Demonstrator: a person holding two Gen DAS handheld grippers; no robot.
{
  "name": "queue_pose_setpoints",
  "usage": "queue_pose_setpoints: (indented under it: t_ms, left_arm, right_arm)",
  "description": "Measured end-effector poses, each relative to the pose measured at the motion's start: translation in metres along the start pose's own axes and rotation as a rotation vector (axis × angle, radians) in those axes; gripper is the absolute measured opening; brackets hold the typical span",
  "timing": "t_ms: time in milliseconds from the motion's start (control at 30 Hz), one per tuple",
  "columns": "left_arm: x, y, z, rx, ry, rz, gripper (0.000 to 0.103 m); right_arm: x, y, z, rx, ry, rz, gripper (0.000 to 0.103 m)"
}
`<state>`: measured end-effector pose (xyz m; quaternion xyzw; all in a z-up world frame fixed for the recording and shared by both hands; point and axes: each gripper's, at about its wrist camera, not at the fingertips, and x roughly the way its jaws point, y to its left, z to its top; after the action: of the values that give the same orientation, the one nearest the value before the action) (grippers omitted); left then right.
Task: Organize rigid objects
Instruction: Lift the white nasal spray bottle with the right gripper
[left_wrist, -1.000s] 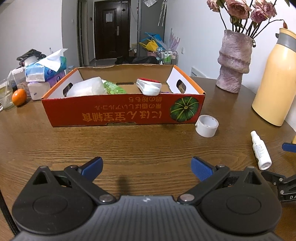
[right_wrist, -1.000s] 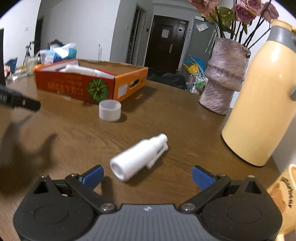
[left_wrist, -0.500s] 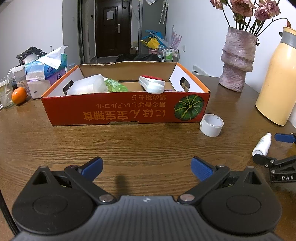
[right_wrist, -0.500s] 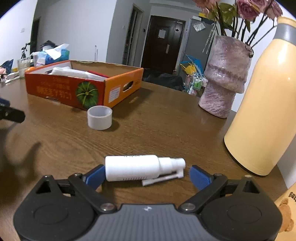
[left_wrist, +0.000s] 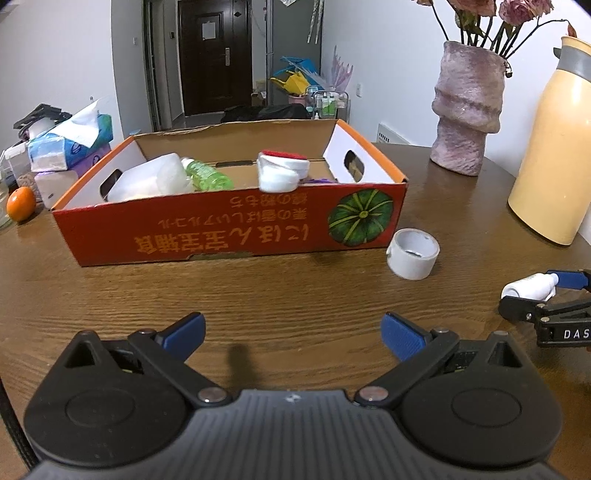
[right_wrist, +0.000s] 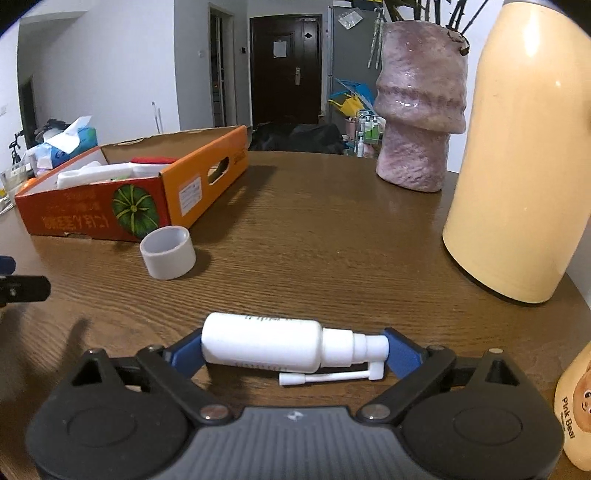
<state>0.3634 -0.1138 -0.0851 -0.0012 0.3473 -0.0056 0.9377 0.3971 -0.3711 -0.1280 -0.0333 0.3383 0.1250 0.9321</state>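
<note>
Orange cardboard is filling the middle of the left wrist view: the box is sitting on the wooden table, already holding a clear container, a green bottle and a white, red-topped item. The left gripper is hovering low over bare wood in front of it, its jaws spread wide and holding nothing. A white tape roll is lying just beside the box's front right corner. At the far right edge, the white spray bottle is showing between the tips of the right gripper, where a second ago it was lying loose on the table with that gripper only arriving beside it.

Seen from the right wrist, the change is plainer. The spray bottle was lying at an angle ahead of the fingers a second ago; now it is lying crosswise between them, base against the left pad and nozzle cap against the right pad, its thin nozzle tube folded along the near side. The right gripper is closing on it end to end, with both pads appearing to touch it, though whether it is lifted off the table cannot be told. That suggests the pick is nearly made, and carrying it to the box, well apart to the upper left past the tape roll, is probably next.
</note>
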Motion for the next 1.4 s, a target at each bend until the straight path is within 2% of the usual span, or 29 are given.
queue_pose_setpoints:
  t_ms: [267,567,900,1100,1400]
  left_arm:
    - [0.006,-0.033,0.015,0.015,-0.025,-0.025,0.103]
    - [0.021,-0.074,0.028,0.039,-0.036,-0.020,0.103]
    - [0.046,-0.100,0.035,0.038,-0.017,0.034,0.103]
    - [0.067,-0.110,0.039,0.015,0.014,0.097,0.103]
    - [0.083,-0.113,0.044,-0.032,0.034,0.122,0.103]
  right_arm:
    - [-0.015,-0.011,0.003,0.055,-0.073,-0.023,0.097]
    - [-0.027,-0.028,0.009,0.121,-0.135,-0.057,0.097]
    - [-0.035,-0.043,0.013,0.187,-0.189,-0.089,0.097]
    - [-0.031,-0.047,0.011,0.197,-0.202,-0.116,0.097]
    - [-0.024,-0.052,0.010,0.228,-0.201,-0.144,0.098]
